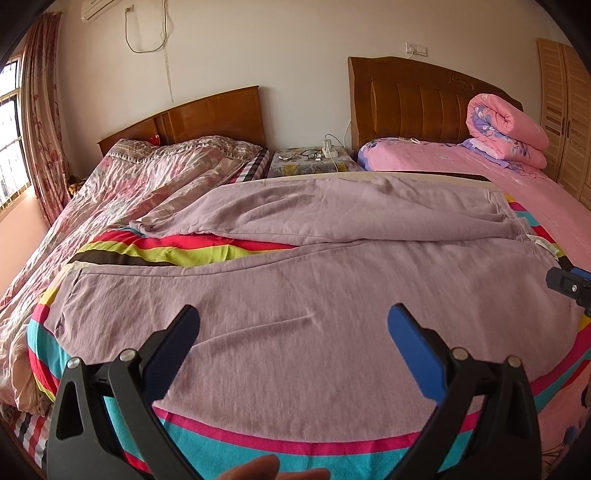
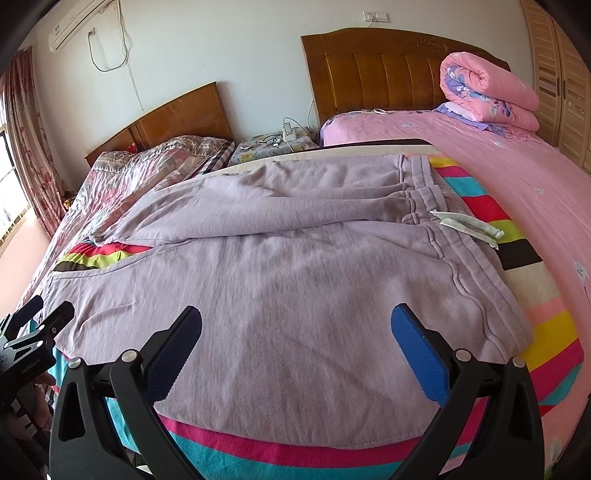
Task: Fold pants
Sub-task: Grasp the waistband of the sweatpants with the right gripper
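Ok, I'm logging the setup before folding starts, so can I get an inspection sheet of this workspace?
Surface: striped multicolour blanket on a bed.
Job's things: lilac cotton pants spread flat, unfolded, waistband right.
Clutter: rolled pink floral quilt; black glasses on the nightstand.
Grippers: left gripper and right gripper, jaws open, empty, over the pants.
Cables: white charger cable on the nightstand; wall cord.
Surroundings: wooden headboards, curtain, wardrobe.

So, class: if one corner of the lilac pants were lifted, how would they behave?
The lilac pants would probably droop limply, since they already lie creased. Likely light, being thin knit. They would probably drag rather than slide on the striped blanket.
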Demonstrator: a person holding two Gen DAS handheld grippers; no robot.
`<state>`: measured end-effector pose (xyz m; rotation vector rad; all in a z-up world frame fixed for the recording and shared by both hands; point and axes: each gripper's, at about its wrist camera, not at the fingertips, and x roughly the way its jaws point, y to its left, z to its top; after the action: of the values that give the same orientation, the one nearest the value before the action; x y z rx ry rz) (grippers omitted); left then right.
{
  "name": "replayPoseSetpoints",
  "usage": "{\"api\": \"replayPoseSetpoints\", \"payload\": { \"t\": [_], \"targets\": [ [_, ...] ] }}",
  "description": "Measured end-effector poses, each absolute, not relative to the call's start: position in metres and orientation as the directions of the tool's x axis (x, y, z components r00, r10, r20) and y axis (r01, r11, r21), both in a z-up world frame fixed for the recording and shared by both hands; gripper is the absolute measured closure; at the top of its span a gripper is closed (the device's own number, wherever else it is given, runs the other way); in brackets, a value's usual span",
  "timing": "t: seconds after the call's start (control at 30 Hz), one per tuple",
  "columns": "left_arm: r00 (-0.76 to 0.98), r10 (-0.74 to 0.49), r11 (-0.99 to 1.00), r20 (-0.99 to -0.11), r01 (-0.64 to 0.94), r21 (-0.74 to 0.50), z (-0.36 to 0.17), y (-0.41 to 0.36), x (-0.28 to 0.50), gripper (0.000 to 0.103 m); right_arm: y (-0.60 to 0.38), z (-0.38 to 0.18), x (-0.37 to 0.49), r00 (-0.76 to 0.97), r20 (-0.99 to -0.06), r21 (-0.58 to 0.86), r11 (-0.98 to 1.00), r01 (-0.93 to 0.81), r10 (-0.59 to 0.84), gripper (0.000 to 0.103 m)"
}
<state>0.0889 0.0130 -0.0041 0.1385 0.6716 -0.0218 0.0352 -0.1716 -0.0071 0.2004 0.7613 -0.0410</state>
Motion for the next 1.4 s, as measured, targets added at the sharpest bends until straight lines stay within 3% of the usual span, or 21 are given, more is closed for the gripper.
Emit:
{"api": "replayPoseSetpoints", "payload": {
  "t": [0.13, 0.27, 0.37, 0.5, 0.57, 0.63, 0.77, 0.97, 1.03, 1.1, 1.33, 1.4],
  "targets": [
    [0.676, -0.020, 0.989, -0.736, 0.123, 0.086, -0.007, 0.018, 0.150, 0.001, -0.201, 0.019, 0.095, 0.725, -0.681, 0.185, 0.982, 0.034, 0.103, 0.004],
    [0.521, -0.194, 0.980, -0.831, 0.135, -0.144, -0.021, 0.035, 0.223, 0.001, -0.229, 0.031, 0.190, 0.707, -0.684, 0.153, 0.983, -0.103, 0.180, 0.004],
    [0.483, -0.287, 0.951, -0.827, 0.043, -0.305, -0.027, 0.046, 0.284, 0.002, -0.251, 0.013, 0.274, 0.646, -0.709, 0.223, 0.959, -0.177, 0.284, 0.004],
    [0.530, -0.314, 0.908, -0.788, -0.075, -0.412, -0.032, 0.052, 0.352, 0.001, -0.249, -0.014, 0.365, 0.544, -0.760, 0.220, 0.928, -0.300, 0.356, 0.004],
    [0.470, -0.359, 0.896, -0.806, -0.067, -0.439, -0.040, 0.045, 0.385, 0.002, -0.234, -0.022, 0.396, 0.504, -0.777, 0.184, 0.901, -0.393, 0.379, 0.008],
    [0.465, -0.359, 0.904, -0.810, -0.044, -0.425, -0.042, 0.037, 0.408, 0.002, -0.215, -0.031, 0.420, 0.447, -0.795, 0.170, 0.859, -0.484, 0.410, 0.028],
    [0.472, -0.388, 0.905, -0.791, 0.035, -0.423, -0.045, 0.025, 0.429, 0.004, -0.191, -0.055, 0.456, 0.349, -0.833, 0.169, 0.798, -0.579, 0.429, 0.033],
    [0.452, -0.424, 0.888, -0.785, 0.035, -0.459, -0.060, 0.025, 0.444, 0.004, -0.171, -0.074, 0.478, 0.259, -0.850, 0.197, 0.733, -0.651, 0.458, 0.053],
    [0.440, -0.445, 0.872, -0.780, 0.015, -0.489, -0.066, 0.029, 0.443, 0.004, -0.167, -0.073, 0.475, 0.245, -0.844, 0.212, 0.717, -0.664, 0.476, 0.074],
    [0.441, -0.446, 0.868, -0.779, 0.002, -0.496, -0.067, 0.031, 0.441, 0.004, -0.160, -0.069, 0.466, 0.292, -0.853, 0.131, 0.720, -0.681, 0.432, 0.088],
    [0.494, -0.443, 0.856, -0.748, -0.014, -0.516, -0.045, 0.058, 0.403, 0.004, -0.124, 0.009, 0.333, 0.515, -0.761, -0.113, 0.702, -0.703, 0.394, 0.091],
    [0.522, -0.445, 0.851, -0.728, -0.006, -0.525, -0.036, 0.068, 0.380, 0.004, -0.100, 0.019, 0.267, 0.545, -0.737, -0.167, 0.673, -0.720, 0.399, 0.102]
  ]
}}
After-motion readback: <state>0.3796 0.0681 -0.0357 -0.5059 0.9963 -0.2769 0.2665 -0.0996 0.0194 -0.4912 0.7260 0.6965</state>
